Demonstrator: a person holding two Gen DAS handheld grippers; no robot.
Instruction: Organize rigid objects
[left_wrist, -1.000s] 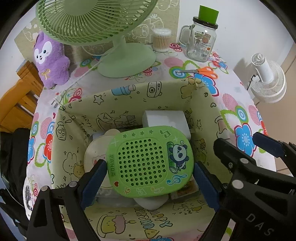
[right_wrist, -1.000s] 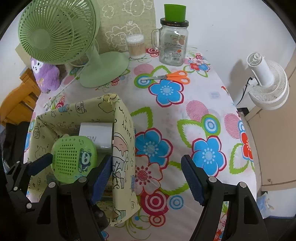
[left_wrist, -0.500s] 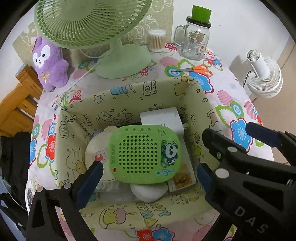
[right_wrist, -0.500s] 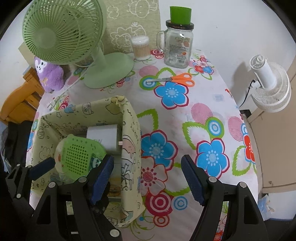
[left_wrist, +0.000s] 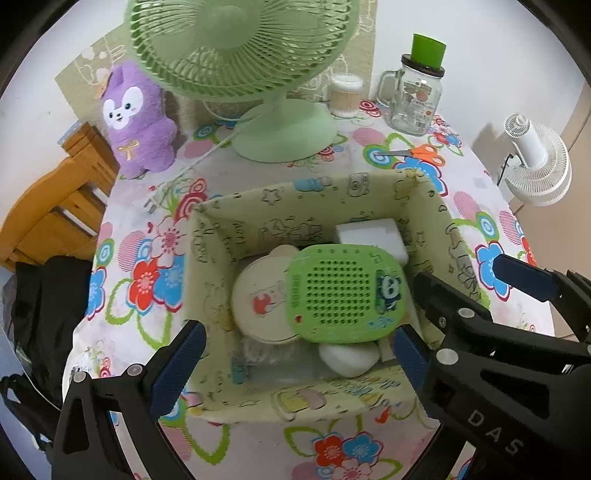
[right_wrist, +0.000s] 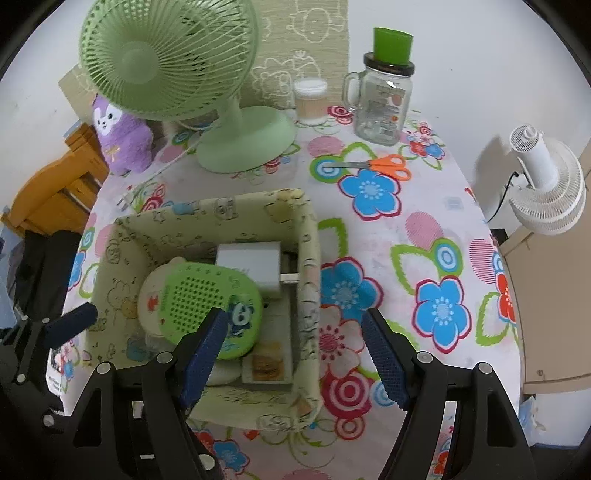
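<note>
Above the fabric box, left gripper gapes wide, empty; green panda case lies inside. Right gripper, at three o'clock, part-open, empty.

left hand-held gripper released green case (now in box).

Bare tablecloth right of bin; green fan behind
</note>
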